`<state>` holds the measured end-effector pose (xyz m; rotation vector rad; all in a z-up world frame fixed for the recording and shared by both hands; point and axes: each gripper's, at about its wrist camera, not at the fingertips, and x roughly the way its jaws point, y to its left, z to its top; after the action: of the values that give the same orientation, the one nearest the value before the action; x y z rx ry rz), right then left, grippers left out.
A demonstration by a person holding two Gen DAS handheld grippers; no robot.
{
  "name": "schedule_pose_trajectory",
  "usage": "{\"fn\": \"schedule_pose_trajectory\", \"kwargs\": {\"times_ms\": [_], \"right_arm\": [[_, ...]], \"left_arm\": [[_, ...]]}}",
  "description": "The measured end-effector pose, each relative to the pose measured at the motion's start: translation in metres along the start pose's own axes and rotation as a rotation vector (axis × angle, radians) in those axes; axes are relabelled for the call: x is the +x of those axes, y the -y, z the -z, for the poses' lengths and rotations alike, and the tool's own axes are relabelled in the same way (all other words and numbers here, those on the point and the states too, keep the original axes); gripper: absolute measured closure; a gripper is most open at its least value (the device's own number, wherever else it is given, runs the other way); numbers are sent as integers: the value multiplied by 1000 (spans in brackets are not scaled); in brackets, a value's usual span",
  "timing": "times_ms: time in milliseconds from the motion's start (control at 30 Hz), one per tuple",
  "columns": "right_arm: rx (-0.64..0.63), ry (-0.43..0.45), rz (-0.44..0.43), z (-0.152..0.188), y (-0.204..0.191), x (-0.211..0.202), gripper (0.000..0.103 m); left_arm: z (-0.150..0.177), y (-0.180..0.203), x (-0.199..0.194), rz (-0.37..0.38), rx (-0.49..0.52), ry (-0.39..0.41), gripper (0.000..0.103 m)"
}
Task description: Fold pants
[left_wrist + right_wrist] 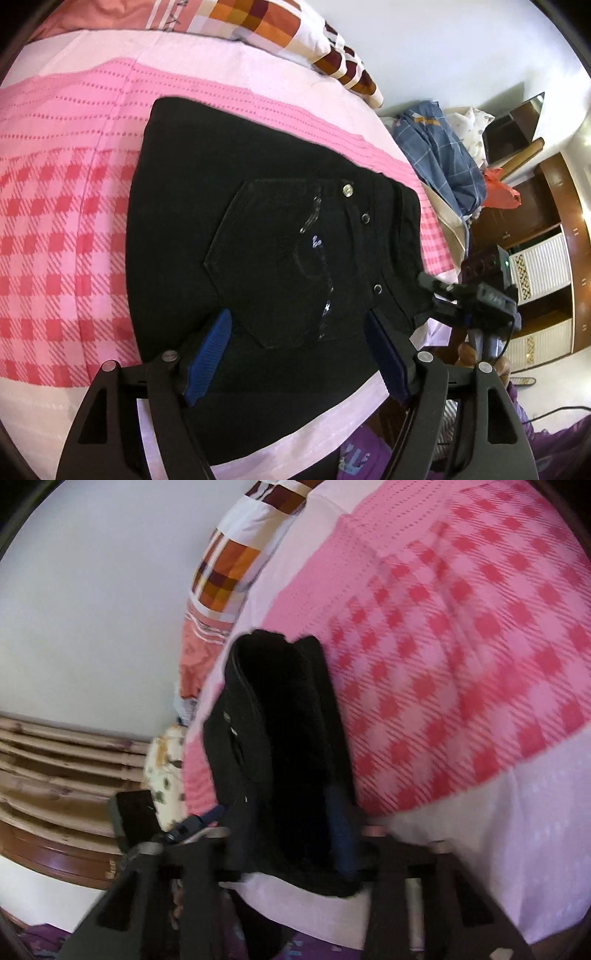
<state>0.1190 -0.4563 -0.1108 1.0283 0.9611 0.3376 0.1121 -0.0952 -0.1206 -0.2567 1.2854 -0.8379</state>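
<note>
The black pants (280,236) lie folded on the pink checked bedspread (62,229), back pocket up, near the bed's near edge. My left gripper (295,354) hovers over them, blue pads (208,360) spread wide, gripping nothing. My right gripper (424,295) is at the waistband's right edge; its view is blurred, so I cannot tell its grip.

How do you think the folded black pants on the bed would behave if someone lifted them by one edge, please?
The black pants would probably sag and unfold, since the layers lie loose on the pink bedspread. They look like thick denim, with a stitched pocket and metal rivets, so likely heavyish and not slippery. In the right wrist view the stacked edges gape, so a one-edge lift may catch only some layers.
</note>
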Motion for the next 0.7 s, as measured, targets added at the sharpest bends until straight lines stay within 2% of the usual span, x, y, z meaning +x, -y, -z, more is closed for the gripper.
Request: {"fn": "schedule_pose_trajectory", "kwargs": {"times_ms": [100, 233, 300, 333, 400, 433, 467, 500, 533, 567, 600, 667, 700], "right_arm": [[36, -1, -12, 4, 2, 2, 94], [34, -8, -30, 7, -15, -5, 95], [-7, 3, 56, 10, -19, -5, 95], [-11, -2, 63, 9, -15, -1, 95], [68, -34, 26, 3, 5, 6, 90], [87, -35, 8, -1, 7, 4, 85], [81, -13, 29, -6, 4, -2, 78], [39, 32, 91, -12, -5, -12, 77], [-42, 114, 145, -20, -23, -26, 77], [-81, 157, 148, -25, -33, -33, 77], [-150, 218, 102, -32, -53, -43, 77], [-258, 234, 29, -41, -82, -39, 77], [-319, 239, 31, -44, -94, -32, 77]], "left_arm": [[1, -1, -1, -6, 9, 1, 28], [3, -3, -9, -27, 20, 12, 28], [4, -6, -9, -27, 17, 13, 28], [5, -9, -8, -24, 15, 9, 28], [5, -10, -7, -24, 10, 10, 28], [4, -10, -7, -23, 7, 11, 28], [4, -8, -10, -29, 6, 18, 28], [4, -6, -13, -33, 7, 31, 28], [3, -4, -17, -30, 11, 49, 28], [2, -1, -25, -8, 19, 77, 28], [1, 0, -33, 5, 30, 110, 28], [-3, 7, -46, -11, 69, 196, 28], [-6, 9, -49, -41, 98, 242, 28]]}}
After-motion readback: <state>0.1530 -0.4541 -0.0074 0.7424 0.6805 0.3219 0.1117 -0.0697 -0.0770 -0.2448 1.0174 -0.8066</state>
